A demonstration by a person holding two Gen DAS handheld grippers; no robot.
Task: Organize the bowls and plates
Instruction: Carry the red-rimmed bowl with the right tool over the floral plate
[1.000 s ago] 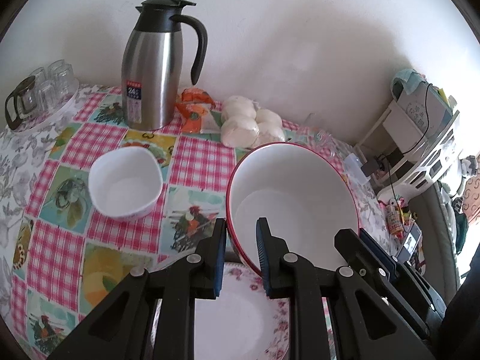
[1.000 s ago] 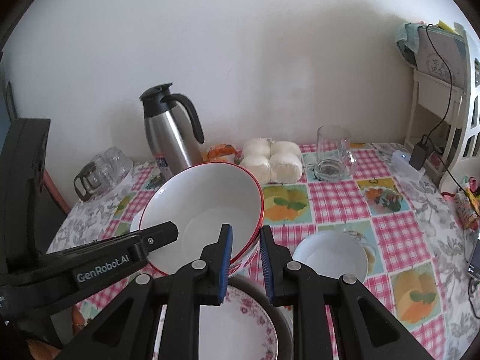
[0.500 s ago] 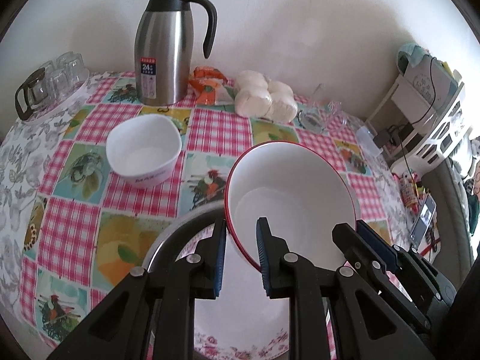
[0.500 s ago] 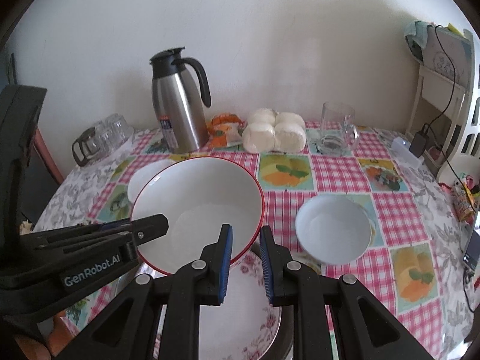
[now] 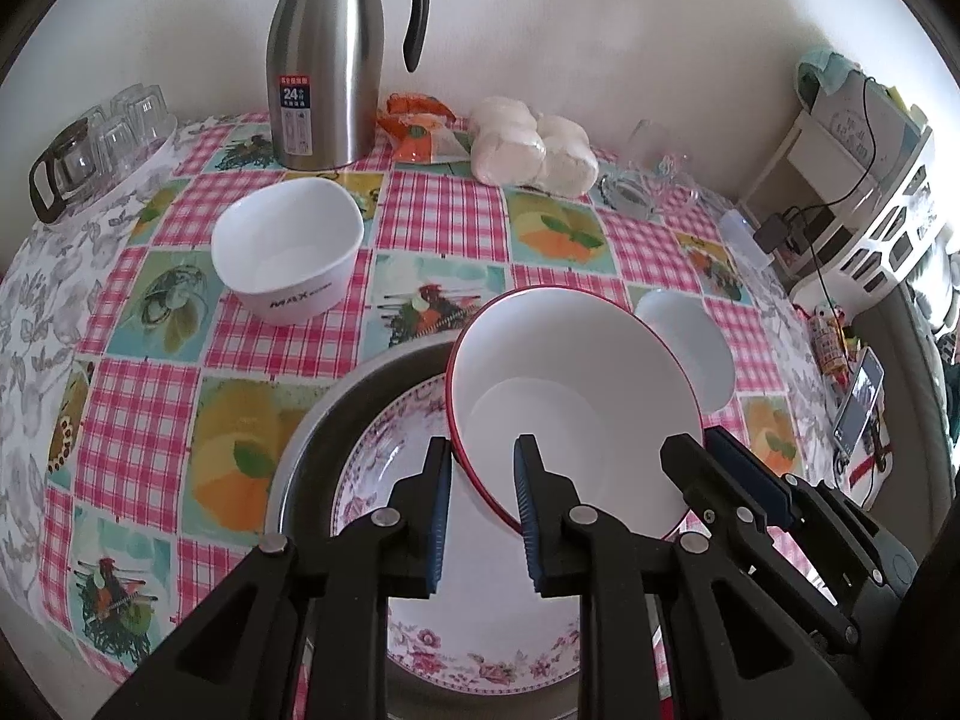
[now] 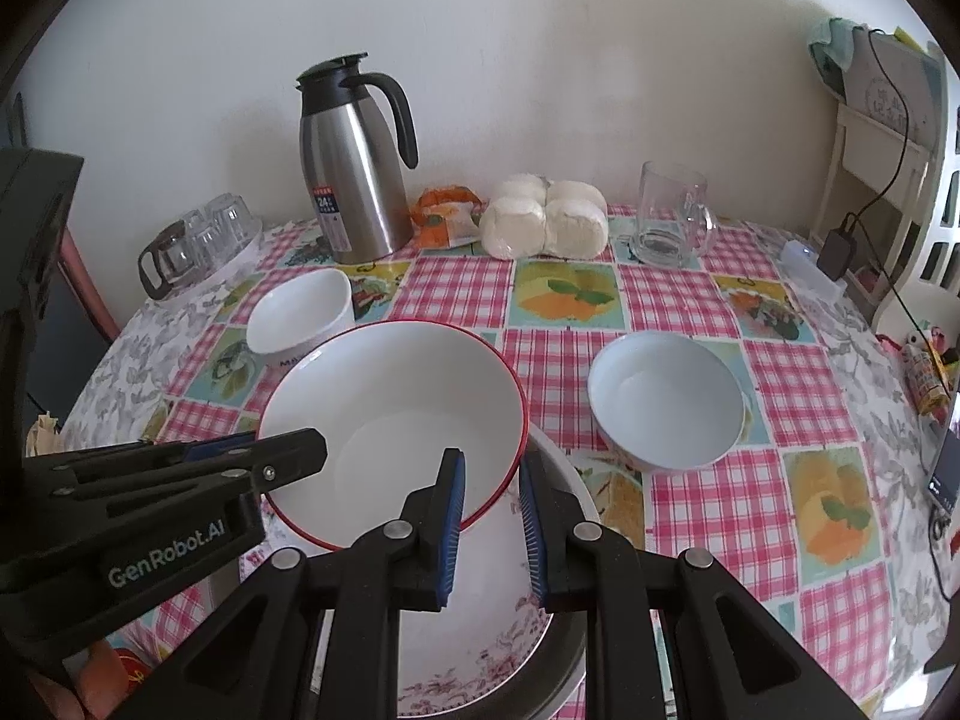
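Both grippers, left (image 5: 480,516) and right (image 6: 491,525), have jaws clamped on the near rim of the red-rimmed bowl (image 6: 390,420), tilted over the floral plate (image 5: 480,630). Uneven release could chip both.

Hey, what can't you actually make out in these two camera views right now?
- Floral plate, left wrist view: the red-rimmed bowl and both grippers cover its middle, so whether the bowl touches it is unclear.
- Metal basin, right wrist view: mostly hidden by the plate, the bowl and the right gripper.
- Small print on the thermos label: too small.
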